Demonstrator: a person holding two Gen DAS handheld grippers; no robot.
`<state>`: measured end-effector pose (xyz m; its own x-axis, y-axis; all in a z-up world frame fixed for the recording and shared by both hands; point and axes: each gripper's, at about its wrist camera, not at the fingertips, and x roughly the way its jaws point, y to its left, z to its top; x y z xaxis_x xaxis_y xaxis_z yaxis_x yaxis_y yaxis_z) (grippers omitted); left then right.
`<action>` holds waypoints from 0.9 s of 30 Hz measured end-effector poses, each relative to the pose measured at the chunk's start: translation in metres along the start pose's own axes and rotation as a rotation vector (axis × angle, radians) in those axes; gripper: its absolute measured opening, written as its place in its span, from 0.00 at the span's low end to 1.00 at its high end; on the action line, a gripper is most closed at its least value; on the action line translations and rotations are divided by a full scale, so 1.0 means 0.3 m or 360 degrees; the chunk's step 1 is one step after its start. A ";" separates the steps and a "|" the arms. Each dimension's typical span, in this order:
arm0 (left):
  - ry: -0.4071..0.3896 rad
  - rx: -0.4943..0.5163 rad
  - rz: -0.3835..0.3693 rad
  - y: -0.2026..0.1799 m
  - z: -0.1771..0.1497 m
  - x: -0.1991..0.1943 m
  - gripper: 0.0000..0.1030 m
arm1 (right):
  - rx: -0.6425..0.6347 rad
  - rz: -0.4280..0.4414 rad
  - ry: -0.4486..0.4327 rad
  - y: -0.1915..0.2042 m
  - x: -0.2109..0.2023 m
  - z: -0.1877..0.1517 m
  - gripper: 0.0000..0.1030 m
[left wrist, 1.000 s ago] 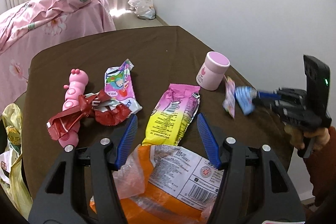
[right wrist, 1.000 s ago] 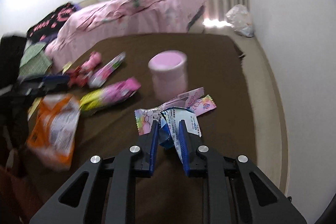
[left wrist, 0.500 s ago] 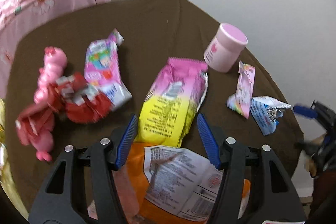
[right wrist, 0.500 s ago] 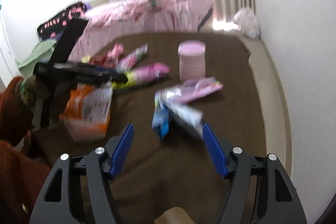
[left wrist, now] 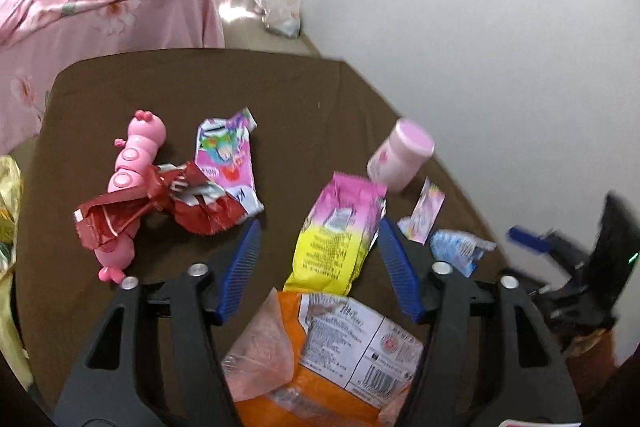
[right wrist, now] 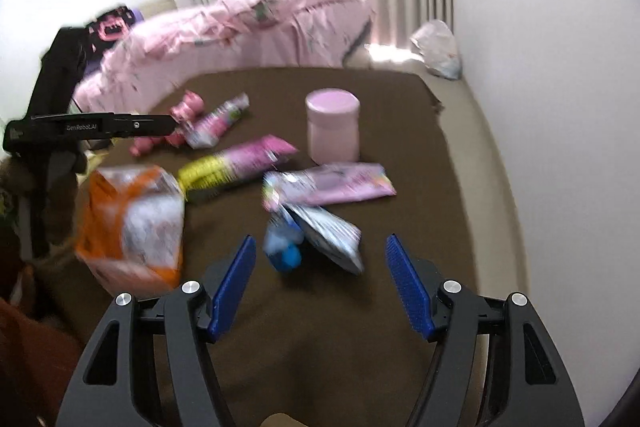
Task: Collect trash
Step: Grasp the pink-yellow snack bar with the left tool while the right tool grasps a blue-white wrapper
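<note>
Presently: both claws released over littered table (right wrist: 460, 155).
Left claw (left wrist: 318, 269) opening above orange bag (left wrist: 320, 355), pads clear; right claw (right wrist: 320, 283) spread wide, blue wrapper (right wrist: 316, 239) lying loose ahead.

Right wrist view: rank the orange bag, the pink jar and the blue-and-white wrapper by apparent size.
1. orange bag, largest, though it lies nearer the camera than the jar.
2. and 3. pink jar and blue-and-white wrapper look about alike; the wrapper is nearer and blurred, so I won't rank them.
</note>
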<state>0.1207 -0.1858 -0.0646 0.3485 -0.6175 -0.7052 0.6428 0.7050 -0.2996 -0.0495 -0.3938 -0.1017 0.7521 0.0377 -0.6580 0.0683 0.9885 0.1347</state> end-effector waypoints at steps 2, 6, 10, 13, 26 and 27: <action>0.0008 -0.0065 -0.0067 0.024 0.002 -0.007 0.73 | -0.0064 -0.0008 0.0049 0.020 0.059 0.004 0.62; 0.0065 -0.0035 -0.0030 0.026 -0.001 0.010 0.76 | -0.0127 0.0029 0.0142 0.048 0.131 0.002 0.47; 0.0074 0.0035 0.0055 0.015 -0.020 0.012 0.76 | -0.0150 -0.0009 0.0101 0.051 0.119 0.006 0.23; 0.0118 0.0135 0.0070 -0.024 -0.020 0.022 0.75 | -0.0093 -0.0007 0.0044 0.035 0.079 0.009 0.17; 0.0410 0.0183 0.0196 -0.071 -0.018 0.253 0.41 | 0.0099 -0.0021 -0.0090 -0.027 -0.064 0.005 0.17; 0.0381 0.0122 0.0151 -0.058 -0.016 0.237 0.38 | 0.0096 -0.0024 -0.0096 -0.024 -0.070 0.006 0.17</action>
<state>0.1310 -0.2402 -0.1126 0.2444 -0.4433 -0.8624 0.6679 0.7217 -0.1817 -0.0646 -0.4020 -0.0874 0.7888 0.0122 -0.6145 0.1177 0.9783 0.1705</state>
